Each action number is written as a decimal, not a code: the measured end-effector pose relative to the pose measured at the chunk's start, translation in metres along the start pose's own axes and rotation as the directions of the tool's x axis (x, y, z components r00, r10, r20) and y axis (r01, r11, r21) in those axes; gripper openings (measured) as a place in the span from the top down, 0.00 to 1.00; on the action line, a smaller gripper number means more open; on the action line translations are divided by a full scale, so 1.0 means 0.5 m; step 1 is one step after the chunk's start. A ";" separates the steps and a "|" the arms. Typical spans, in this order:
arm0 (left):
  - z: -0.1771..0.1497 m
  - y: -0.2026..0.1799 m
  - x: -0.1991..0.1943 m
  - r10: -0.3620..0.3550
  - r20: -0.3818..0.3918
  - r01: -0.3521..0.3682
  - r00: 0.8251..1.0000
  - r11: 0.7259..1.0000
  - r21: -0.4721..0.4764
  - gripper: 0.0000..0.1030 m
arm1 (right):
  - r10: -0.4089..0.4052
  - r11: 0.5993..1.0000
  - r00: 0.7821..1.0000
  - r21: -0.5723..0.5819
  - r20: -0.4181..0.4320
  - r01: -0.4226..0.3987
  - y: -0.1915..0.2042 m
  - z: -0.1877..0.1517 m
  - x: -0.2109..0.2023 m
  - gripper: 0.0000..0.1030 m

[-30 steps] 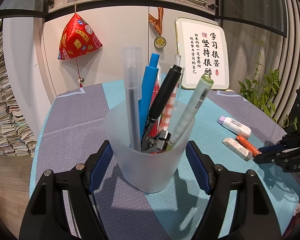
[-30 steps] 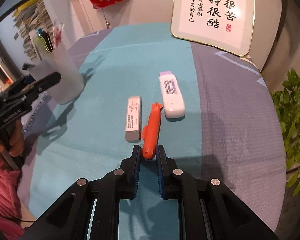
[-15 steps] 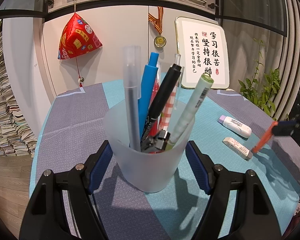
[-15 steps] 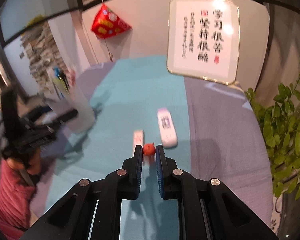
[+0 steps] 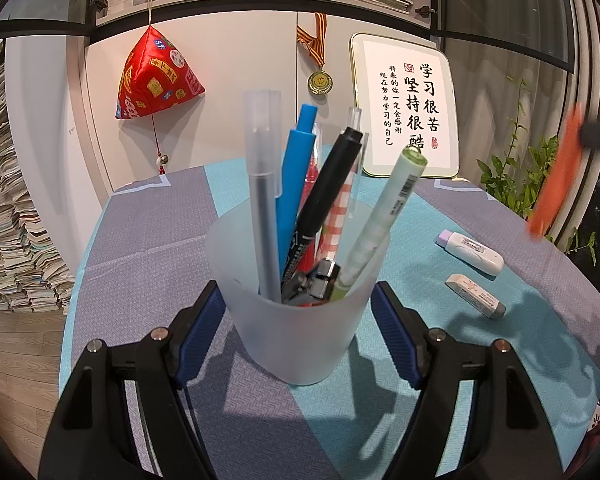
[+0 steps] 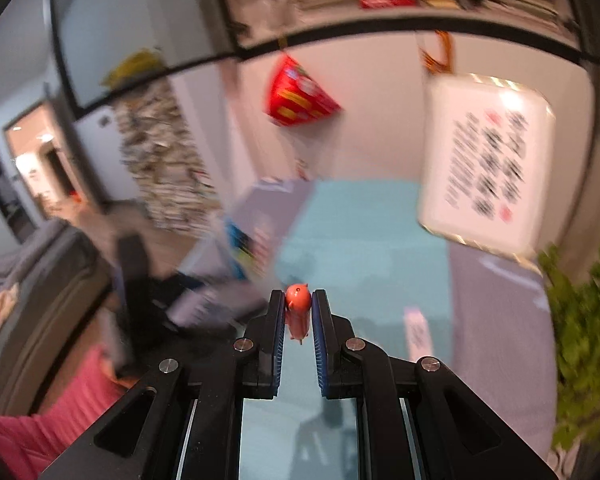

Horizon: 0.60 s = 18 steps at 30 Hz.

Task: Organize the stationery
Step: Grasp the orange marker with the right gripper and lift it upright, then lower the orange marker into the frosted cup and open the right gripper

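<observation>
Above the table's [image 5: 540, 360] right edge, my right claw [image 6: 298, 312] grips the orange pen [image 6: 298, 308]; my left claw [image 5: 296, 332] clamps the pen cup [image 5: 296, 320].

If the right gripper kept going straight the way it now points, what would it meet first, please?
Probably the teal and grey tablecloth. The right gripper, shut on the orange pen, aims at bare cloth, though blur leaves depth unclear.

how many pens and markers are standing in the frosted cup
6 can be told apart in the frosted cup: grey capped pen, blue pen, red pen, black marker, checked pen, pale green highlighter. Others may hide behind.
</observation>
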<state>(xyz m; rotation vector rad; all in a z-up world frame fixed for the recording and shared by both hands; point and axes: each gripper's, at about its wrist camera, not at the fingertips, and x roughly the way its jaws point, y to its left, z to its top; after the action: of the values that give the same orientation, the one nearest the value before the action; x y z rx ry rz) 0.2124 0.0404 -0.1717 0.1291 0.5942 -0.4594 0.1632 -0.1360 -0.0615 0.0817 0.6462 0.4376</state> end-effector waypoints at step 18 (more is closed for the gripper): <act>-0.002 0.002 0.002 0.000 -0.001 0.000 1.000 1.000 0.000 0.28 | 0.086 0.989 0.992 -0.109 -0.092 -0.096 0.083 0.079 0.158 0.87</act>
<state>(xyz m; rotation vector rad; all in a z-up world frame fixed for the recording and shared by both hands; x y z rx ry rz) 0.2132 0.0411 -0.1730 0.1292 0.5952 -0.4591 0.2274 -0.0629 -0.0659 -0.0159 0.7044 0.5672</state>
